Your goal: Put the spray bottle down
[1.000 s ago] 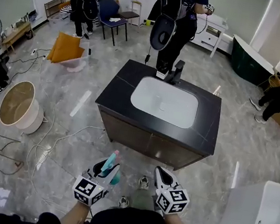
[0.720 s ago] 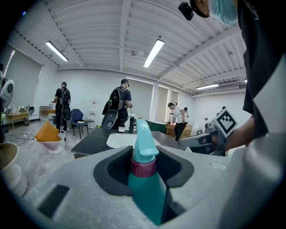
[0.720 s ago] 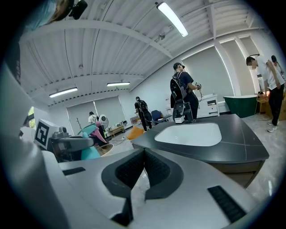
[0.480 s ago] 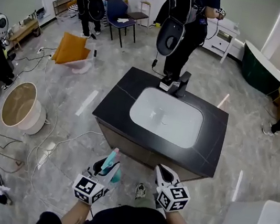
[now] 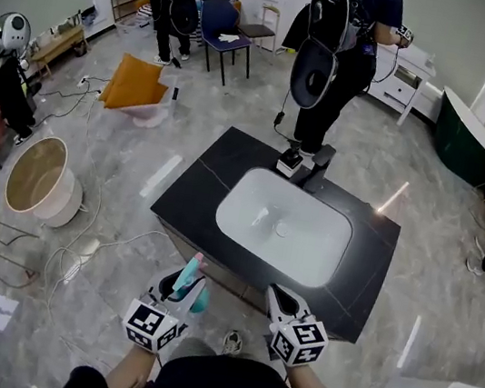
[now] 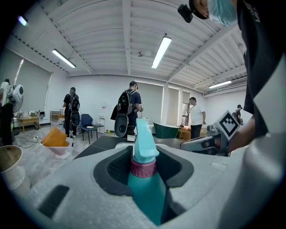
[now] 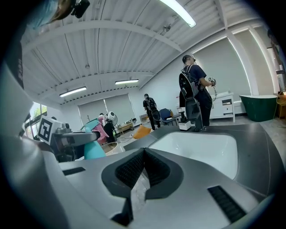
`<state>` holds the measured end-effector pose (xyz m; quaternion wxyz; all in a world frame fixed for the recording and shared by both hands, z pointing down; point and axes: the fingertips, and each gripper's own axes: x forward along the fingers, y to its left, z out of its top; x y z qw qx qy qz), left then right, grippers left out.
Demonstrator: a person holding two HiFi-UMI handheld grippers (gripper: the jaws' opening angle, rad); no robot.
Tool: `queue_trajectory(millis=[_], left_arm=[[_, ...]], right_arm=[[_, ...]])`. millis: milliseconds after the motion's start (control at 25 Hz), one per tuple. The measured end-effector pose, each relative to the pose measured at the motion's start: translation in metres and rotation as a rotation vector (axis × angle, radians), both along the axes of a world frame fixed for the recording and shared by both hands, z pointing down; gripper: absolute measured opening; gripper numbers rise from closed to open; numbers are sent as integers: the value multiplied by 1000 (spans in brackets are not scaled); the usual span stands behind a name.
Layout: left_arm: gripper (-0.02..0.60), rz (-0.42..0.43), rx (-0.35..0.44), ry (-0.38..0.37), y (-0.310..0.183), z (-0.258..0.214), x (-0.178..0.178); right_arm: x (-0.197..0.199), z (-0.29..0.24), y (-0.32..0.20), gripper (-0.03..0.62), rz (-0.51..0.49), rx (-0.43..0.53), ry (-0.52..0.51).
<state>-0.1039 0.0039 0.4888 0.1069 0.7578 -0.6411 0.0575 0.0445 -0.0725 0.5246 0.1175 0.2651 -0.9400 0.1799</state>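
Black vanity counter [image 5: 195,192] mid-floor, white sink [image 5: 283,228] sunk in its top. Person with backpack [image 5: 339,57] stands at counter's far side, by the faucet [image 5: 319,166]. Both grippers at counter's near edge, over floor, not above the top. Left gripper [image 5: 179,287] clamped on teal spray bottle [image 6: 145,190], jaws around the body below the pink collar, nozzle up, held upright in the air. Right gripper [image 7: 144,153] just beside it: jaws together, nothing between them.
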Motion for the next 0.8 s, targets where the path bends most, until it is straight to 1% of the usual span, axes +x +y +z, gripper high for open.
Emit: queue_trajectory(millis=[200, 400, 560, 800], left_arm=[[152, -21, -21, -20, -17, 2, -4], [152, -26, -14, -30, -40, -5, -11], [152, -7, -9, -32, -61, -5, -22], [152, 38, 3, -28, -102, -6, -45]], right_arm=[[5, 6, -21, -2, 3, -22, -10], [4, 12, -38, -2, 10, -45, -4], [-5, 14, -52, -2, 27, -45, -6], [-19, 13, -79, -2, 86, -43, -5]])
